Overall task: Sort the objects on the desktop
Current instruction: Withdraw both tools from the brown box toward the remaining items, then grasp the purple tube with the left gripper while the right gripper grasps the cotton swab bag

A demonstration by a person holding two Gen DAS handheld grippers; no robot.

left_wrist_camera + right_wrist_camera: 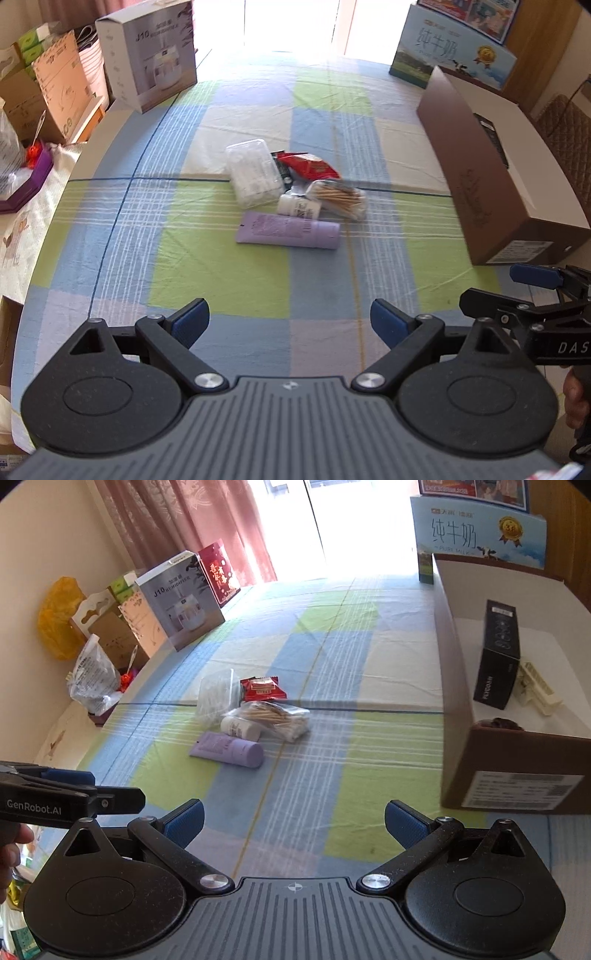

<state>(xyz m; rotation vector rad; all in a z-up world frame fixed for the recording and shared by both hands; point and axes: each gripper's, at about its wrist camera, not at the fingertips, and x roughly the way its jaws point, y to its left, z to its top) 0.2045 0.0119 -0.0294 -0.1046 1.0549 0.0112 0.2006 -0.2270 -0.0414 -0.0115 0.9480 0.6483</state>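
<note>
**Both tongs empty, pile waiting mid-desk**

The left tongs [290, 323] and right tongs [293, 821] gape wide, holding nothing. The purple tube [288, 230] lies nearest, mid-desk [221, 288], touching the white bottle [299, 207] in the pile. Its long axis runs left-right, cap rightward. Probably light, soft, slightly slick; best pinched across its middle.

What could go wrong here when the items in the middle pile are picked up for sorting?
1. The white bottle lies against the cotton swab bag and the purple tube; grabbing one may drag the others.
2. The purple tube is round and lies on its side, so it might roll.
3. Both tools, left and right, are open and close together; they might collide.
</note>
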